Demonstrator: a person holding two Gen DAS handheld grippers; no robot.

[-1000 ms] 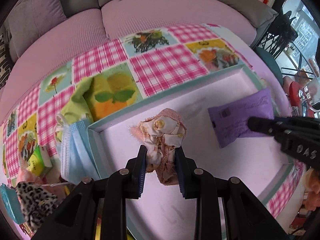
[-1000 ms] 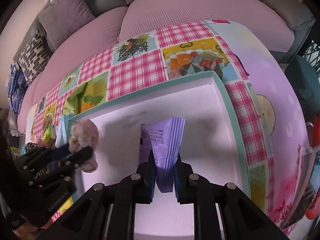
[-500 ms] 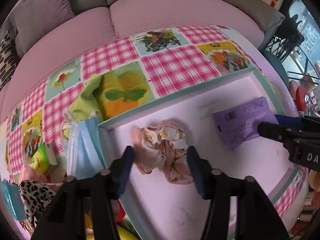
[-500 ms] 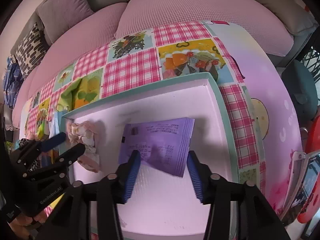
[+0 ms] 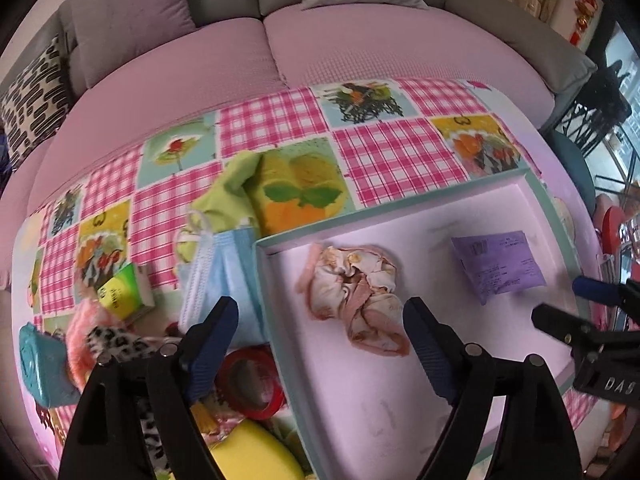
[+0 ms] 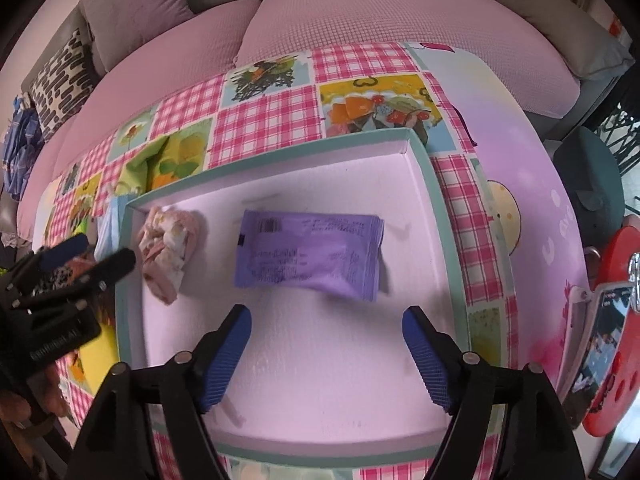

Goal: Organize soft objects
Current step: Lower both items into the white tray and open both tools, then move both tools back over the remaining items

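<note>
Lying flat on a checked tablecloth [image 5: 276, 128]: shallow tray [image 6: 436, 184] with teal rim and pale floor, taken here as the landmark.

Crowding the tray's left wall outside: blue mask [image 5: 224, 276], touching the rim; green cloth [image 5: 224, 196] just behind the mask; green packet [image 5: 124, 292], leopard-print fabric [image 5: 120, 344], teal pouch [image 5: 40, 364] farther left; red tape roll [image 5: 250, 380] and yellow sponge [image 5: 256, 456] near the tray's front-left corner. Curving behind the tablecloth: pink sofa [image 6: 360, 12] with grey cushions. Standing beyond the tray's right wall: red object [image 6: 616, 360].

Resting inside the tray, left part, near the left wall: crumpled floral scrunchie [image 5: 356, 300]. Resting inside the tray, centre to right: purple packet [image 6: 308, 256], flat, well apart from the scrunchie, touching no wall.

Hanging over the tray's left wall, pointing steeply down: left gripper [image 5: 320, 348], jaws opening, standing wide, one finger outside the wall above the mask and one inside; scrunchie lying between them beyond the tips, untouched. Hanging over the tray's front: right gripper [image 6: 326, 348], jaws opening, wide apart, gripping nothing; packet lying beyond the tips, free of both pads.
</note>
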